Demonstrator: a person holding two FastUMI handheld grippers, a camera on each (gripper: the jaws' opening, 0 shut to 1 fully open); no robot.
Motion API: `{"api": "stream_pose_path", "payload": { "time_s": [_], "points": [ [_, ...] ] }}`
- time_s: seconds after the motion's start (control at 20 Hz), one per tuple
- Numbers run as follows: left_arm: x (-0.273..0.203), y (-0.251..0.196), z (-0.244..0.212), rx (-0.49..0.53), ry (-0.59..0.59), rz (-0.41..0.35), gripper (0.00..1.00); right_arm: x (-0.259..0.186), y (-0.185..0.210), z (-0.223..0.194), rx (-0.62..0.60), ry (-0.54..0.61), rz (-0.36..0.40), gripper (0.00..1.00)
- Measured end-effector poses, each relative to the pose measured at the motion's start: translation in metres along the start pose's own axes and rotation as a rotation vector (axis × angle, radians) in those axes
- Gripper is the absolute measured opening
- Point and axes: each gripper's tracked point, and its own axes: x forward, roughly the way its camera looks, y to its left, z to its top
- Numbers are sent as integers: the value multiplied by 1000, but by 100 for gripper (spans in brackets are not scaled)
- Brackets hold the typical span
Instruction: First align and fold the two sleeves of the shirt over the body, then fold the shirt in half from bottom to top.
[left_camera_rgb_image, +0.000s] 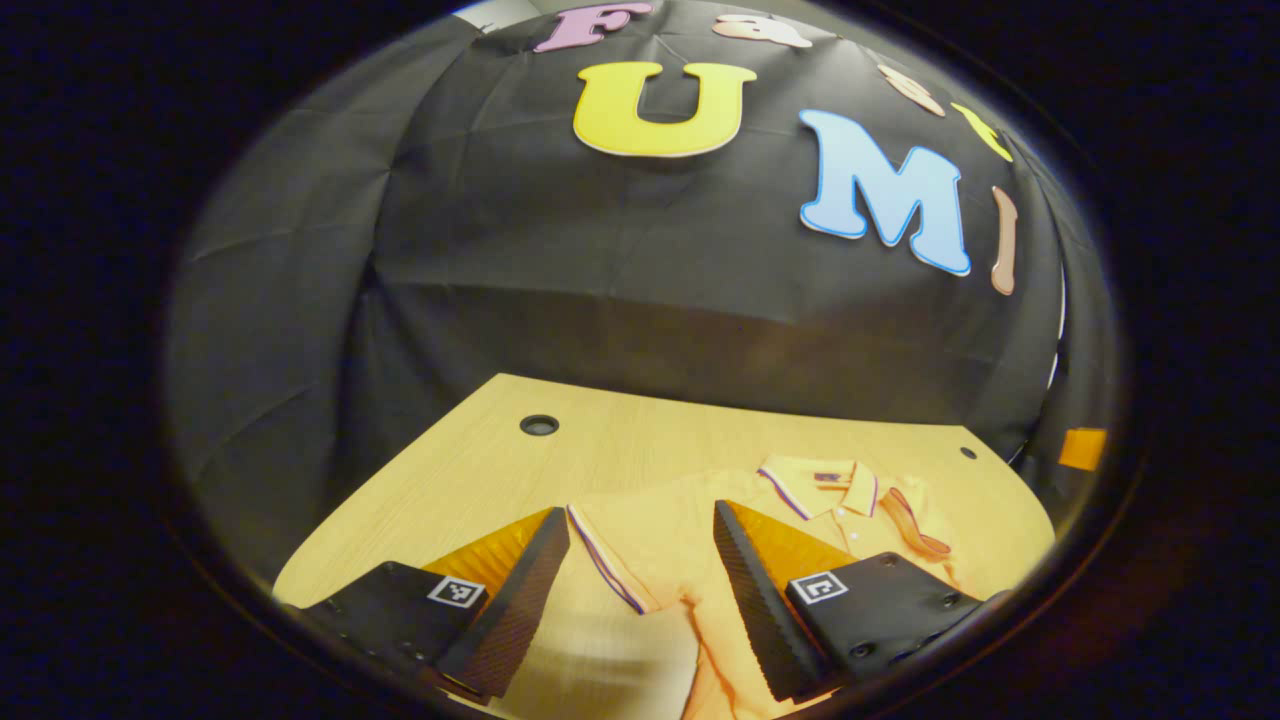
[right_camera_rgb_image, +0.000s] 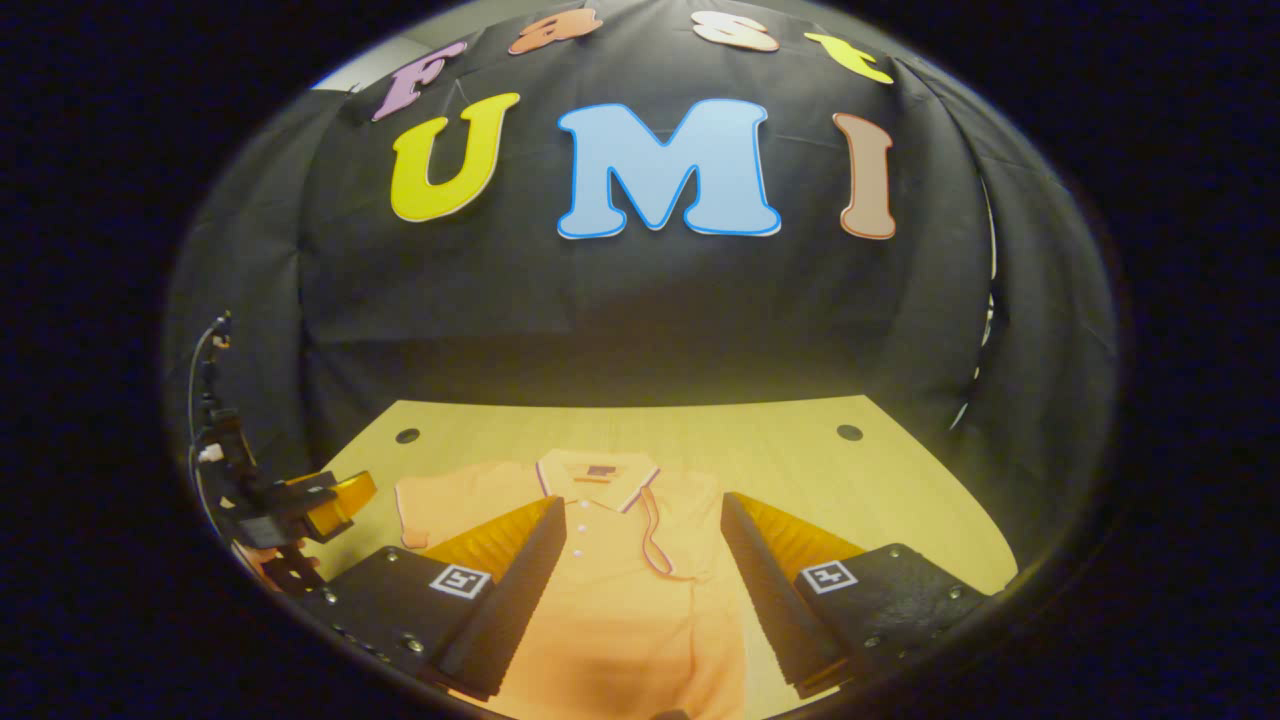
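Polo shirt (right_camera_rgb_image: 610, 600): lying flat on tabletop (right_camera_rgb_image: 800, 450), collar far, hem near; right sleeve (right_camera_rgb_image: 655, 535) folded over body.
Left sleeve (left_camera_rgb_image: 610, 560): spreading out between left gripper (left_camera_rgb_image: 640, 590) fingers, spread wide, holding nothing.
Right gripper (right_camera_rgb_image: 645, 590): hovering over body, fingers parted, gripping nothing.

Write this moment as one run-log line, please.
polo shirt: flat on table | one sleeve folded over body | left gripper: open | right gripper: open

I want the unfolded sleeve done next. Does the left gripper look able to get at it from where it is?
Probably yes. The left gripper is open, with the sleeve's striped cuff lying flat on the table between its fingers, and nothing lies over the cuff. The shirt lies collar-up.
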Motion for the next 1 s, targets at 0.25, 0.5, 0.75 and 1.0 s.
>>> {"api": "stream_pose_path", "payload": {
  "time_s": [0.25, 0.5, 0.75, 1.0],
  "points": [
    [52, 17, -27, -70, 77, 37, 95, -37, 3, 3, 7, -6, -14, 97],
    [90, 28, -54, -80, 136, 84, 95, -64, -5, 0, -5, 1, -30, 97],
    [104, 36, -70, -58, 172, 118, 94, -70, -10, -5, -1, 9, -31, 97],
    [112, 31, -73, 0, 184, 125, 95, -72, -16, -16, 5, 41, -16, 97]
  ]
}}
